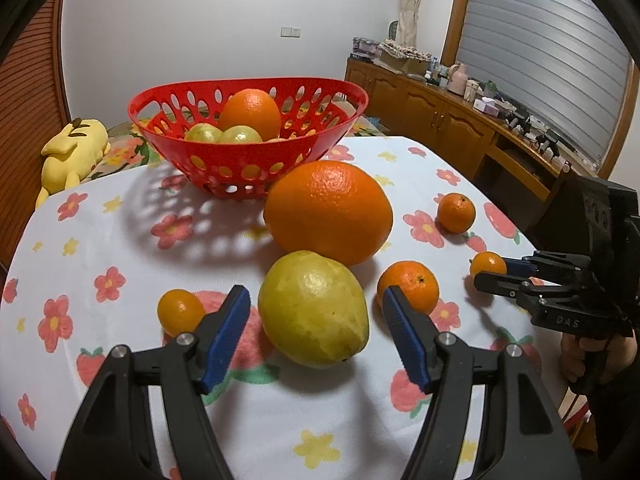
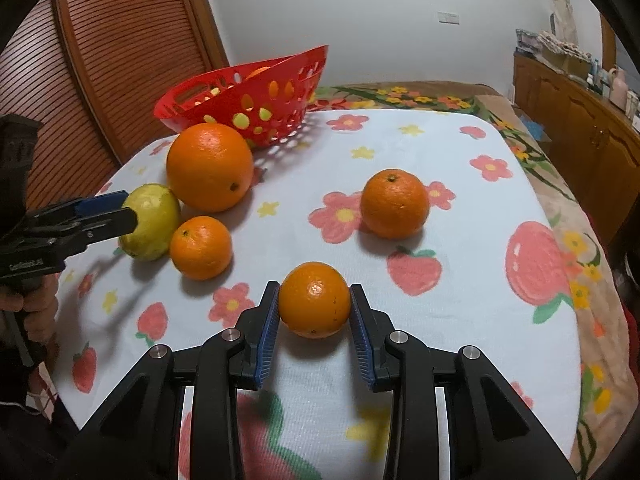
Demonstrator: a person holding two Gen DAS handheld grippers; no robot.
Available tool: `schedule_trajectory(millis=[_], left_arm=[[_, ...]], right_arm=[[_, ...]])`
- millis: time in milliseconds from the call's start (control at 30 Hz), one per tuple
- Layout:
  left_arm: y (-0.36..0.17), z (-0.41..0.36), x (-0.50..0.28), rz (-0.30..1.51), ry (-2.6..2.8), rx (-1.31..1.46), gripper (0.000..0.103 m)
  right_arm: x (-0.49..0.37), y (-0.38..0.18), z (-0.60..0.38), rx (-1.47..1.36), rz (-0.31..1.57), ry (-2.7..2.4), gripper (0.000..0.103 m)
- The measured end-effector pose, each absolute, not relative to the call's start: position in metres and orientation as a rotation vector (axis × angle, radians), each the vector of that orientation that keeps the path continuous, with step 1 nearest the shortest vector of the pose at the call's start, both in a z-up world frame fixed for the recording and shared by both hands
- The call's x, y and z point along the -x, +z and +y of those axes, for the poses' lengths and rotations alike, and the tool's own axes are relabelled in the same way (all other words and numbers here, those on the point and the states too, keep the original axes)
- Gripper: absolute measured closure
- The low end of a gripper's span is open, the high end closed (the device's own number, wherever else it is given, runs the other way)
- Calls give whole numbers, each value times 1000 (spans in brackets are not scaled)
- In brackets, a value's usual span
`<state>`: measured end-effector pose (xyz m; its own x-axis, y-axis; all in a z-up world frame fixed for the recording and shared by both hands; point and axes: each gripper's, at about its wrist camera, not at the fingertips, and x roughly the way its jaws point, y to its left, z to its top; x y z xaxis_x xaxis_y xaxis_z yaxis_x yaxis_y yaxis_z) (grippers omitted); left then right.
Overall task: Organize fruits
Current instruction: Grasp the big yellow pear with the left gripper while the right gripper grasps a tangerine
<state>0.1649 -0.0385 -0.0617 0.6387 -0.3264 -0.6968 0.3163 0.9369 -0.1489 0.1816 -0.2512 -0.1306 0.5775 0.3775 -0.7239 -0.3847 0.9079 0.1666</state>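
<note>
right gripper (image 2: 314,308) clamped on small orange (image 2: 314,300), resting on tablecloth (image 2: 460,320). left gripper (image 1: 316,300) open w/ yellow fruit (image 1: 314,308) btwn fingers, not pinched. red basket (image 1: 248,160) behind.

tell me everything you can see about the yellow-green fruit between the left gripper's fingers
The yellow-green pear-shaped fruit has dull, faintly mottled skin with one glossy highlight. It lies on its side on the flowered tablecloth, just in front of the large orange and apparently touching it. The left gripper straddles it with blue pads open, not pressing.
</note>
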Motion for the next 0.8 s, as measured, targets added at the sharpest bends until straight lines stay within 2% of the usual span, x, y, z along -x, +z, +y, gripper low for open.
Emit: schedule_trajectory(millis=[800], left_arm=[[-82, -42, -182, 865, -375, 29, 34]], right_arm=[[-183, -135, -251, -5, 862, 457, 69]])
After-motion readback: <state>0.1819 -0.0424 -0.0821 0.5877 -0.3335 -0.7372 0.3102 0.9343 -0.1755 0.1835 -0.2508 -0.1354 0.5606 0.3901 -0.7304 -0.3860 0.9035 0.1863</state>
